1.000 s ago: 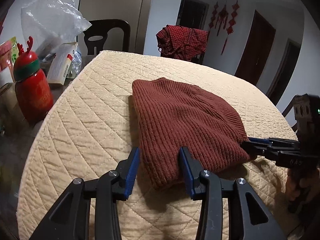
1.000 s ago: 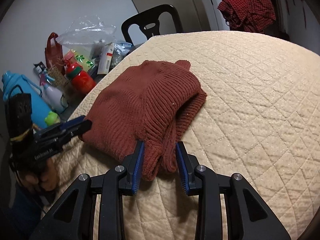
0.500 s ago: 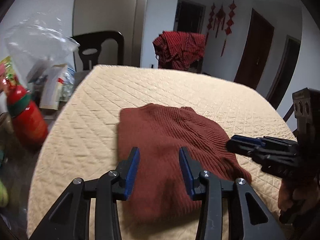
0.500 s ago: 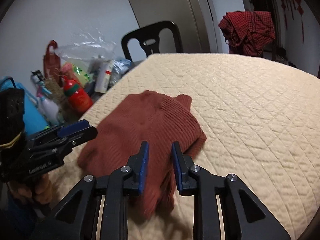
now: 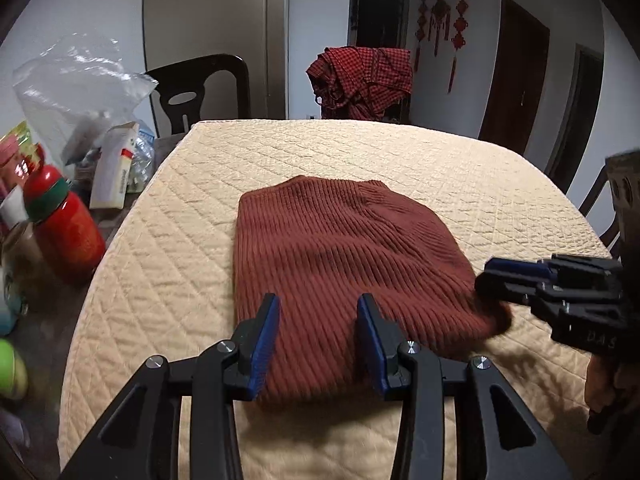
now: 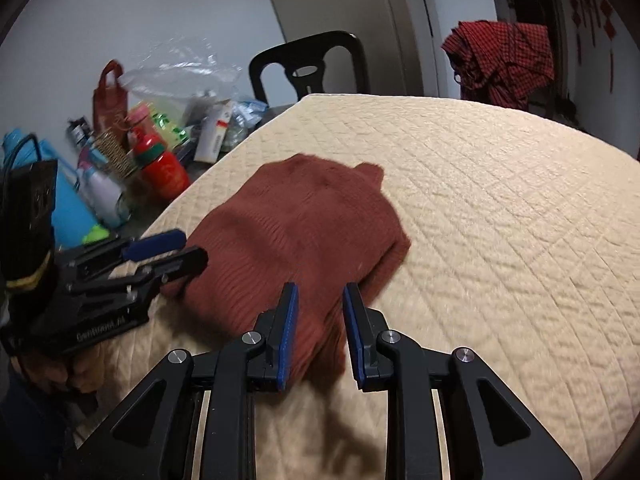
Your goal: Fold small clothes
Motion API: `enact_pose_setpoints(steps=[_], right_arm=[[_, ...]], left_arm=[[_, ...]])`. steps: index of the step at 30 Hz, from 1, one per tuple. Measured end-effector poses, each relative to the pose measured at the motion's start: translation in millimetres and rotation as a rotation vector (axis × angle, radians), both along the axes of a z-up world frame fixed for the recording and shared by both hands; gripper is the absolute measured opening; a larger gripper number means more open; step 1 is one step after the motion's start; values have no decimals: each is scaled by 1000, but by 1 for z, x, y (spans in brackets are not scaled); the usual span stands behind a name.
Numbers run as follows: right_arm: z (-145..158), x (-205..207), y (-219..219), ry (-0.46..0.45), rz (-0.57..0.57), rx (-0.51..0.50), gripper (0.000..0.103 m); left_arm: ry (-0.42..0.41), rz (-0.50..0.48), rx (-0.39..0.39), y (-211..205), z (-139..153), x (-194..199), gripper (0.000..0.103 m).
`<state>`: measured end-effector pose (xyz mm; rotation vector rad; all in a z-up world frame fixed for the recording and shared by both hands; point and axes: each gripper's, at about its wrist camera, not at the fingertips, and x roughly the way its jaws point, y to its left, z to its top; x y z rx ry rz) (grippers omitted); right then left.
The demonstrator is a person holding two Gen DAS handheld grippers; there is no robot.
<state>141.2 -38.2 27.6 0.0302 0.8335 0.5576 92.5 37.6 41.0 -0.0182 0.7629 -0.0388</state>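
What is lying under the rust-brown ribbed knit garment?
The rust-brown ribbed knit garment lies folded on the beige quilted table cover, which shows on every side of it. Whatever is between its folded layers, or directly beneath it, is covered.

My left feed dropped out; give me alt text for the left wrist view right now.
A folded rust-brown knit garment lies on a quilted beige table cover, with the open left gripper poised over its near edge. The right gripper reaches in at its right corner; a red bottle stands left.
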Motion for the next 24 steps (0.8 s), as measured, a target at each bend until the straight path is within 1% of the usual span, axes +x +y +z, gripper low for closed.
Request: enact_pose_setpoints(steps=[2,3,5,7,9,15,19,24], right_arm=[[-2,-9,2,-7,18,-4,22],[-6,-12,4,-4,29,-18,21],[-17,-7,6,18,29,-40,18],[-22,-2,4,35,21,-20,18],[-21,0,1,41,17,-4,18],[-13,-14,-3,34,28,-12,18],[-11,-26,-10,43,30,-43,18],[-8,-45,-23,29,20,-85,19]], left_arm=[[-3,4,-4,-1,-1,-7,43],[-2,7,7,-4,-5,-10,43],[2,5,29,-7,-12,-11,43],[-4,7,41,-8,-13,-10,43],[-2,7,44,-8,-12,-9,43],[10,23,31,-6,-8,-17,43],[16,31,19,-5,-6,-27,43],[27,38,15,-6,-5,-41,43]])
